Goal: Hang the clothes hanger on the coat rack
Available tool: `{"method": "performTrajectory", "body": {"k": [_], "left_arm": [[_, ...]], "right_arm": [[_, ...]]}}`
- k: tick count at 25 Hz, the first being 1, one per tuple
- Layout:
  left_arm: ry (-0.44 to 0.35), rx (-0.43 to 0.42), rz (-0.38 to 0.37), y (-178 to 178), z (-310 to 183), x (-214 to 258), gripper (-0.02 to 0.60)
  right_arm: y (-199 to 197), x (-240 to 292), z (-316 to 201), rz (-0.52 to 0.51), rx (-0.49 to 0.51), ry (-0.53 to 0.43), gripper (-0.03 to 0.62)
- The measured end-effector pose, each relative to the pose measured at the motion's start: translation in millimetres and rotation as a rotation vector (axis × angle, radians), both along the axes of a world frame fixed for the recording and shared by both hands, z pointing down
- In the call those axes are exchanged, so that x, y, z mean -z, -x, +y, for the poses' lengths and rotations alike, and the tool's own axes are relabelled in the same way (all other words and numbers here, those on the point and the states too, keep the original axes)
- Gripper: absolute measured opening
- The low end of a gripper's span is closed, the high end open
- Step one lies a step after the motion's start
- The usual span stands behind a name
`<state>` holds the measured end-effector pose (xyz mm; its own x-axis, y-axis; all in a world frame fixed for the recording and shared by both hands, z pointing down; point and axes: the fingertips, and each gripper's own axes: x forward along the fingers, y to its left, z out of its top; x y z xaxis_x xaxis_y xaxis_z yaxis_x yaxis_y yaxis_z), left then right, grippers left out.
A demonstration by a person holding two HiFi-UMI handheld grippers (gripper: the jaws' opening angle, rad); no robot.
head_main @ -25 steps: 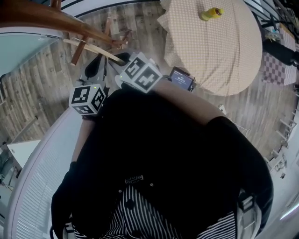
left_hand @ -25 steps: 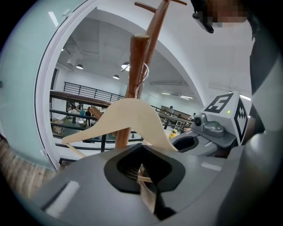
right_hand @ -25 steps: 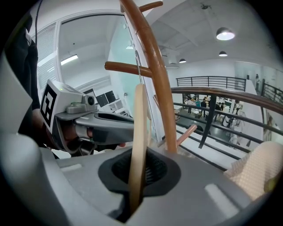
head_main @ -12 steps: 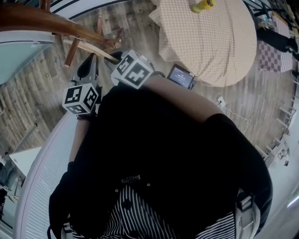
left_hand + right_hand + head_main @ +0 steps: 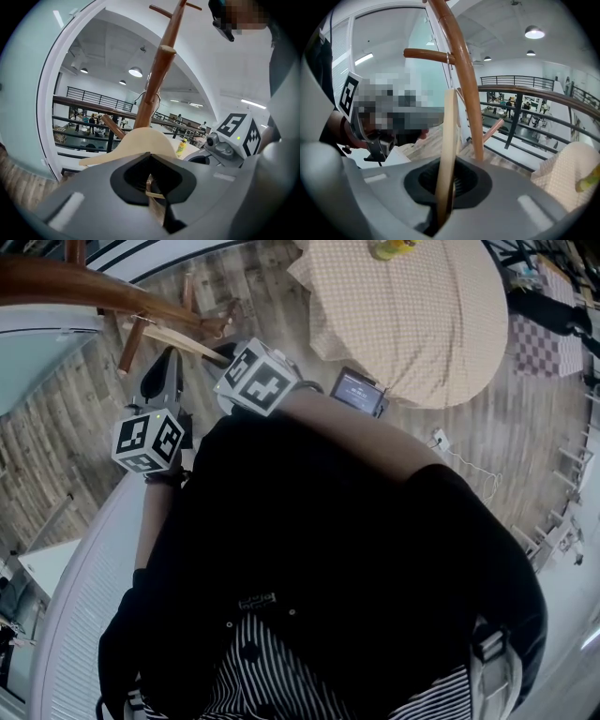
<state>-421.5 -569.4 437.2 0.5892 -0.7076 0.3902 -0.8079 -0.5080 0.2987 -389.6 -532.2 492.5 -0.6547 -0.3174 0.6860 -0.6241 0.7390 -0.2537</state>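
Compared with a second ago, the left gripper and the right gripper both sit a little further left in the head view. The round counter under its checked cloth has slid toward the top edge. The yellow bottle on it is now half cut off there. The hanger has shifted along with the grippers.

From my screen, the hanger is a pale wooden bar in the upper left of the head view. It lies just under the thick brown arm of the coat rack, above the plank floor. A small lit screen lies at the counter's near edge, in the upper middle of the frame.

In the left gripper view, the hanger's pale shoulder arches across the middle of the frame. The coat rack's post climbs behind it toward the top. The left gripper's jaws are together on a pale wooden part of the hanger, low in the centre. The right gripper's marker cube shows at the right.

In the right gripper view I see the hanger edge-on, a pale strip rising from the bottom centre. The right gripper's jaws are clamped on its lower end. At the strip's top the metal hook meets a brown peg branching left off the curved post. It looks hooked over the peg, though I can't be certain from this angle.
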Motion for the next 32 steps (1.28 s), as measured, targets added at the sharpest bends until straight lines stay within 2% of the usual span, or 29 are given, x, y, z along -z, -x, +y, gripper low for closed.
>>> {"method": "performTrajectory", "body": {"k": [6,14,21,26,29,32], "left_arm": [[0.005,0.003,0.012,-13.1,17.7,1.6,0.003],[-0.014,0.018,0.014,-25.4,41.6,19.9,0.003],[-0.064,-0.024,0.028,-78.2,42.1,51.9,0.003],[-0.079,-0.039,0.031,-92.0,48.7,58.7,0.003],[-0.083,-0.052,0.027,-116.2,47.0,62.4,0.003],[-0.096,-0.070,0.030,-129.7,43.8,66.1,0.003]], "right_arm": [[-7.0,2.1,9.8,0.007,0.011,-0.010,0.017],[-16.6,10.8,17.3,-0.055,0.002,-0.034,0.118],[-54.2,29.7,19.6,-0.107,-0.012,-0.042,0.118],[-76.2,36.1,28.9,-0.129,-0.052,-0.054,0.118],[-108.8,47.4,27.2,-0.162,-0.096,-0.072,0.089],[-127.4,60.8,24.4,-0.201,-0.130,-0.099,0.011]]}}
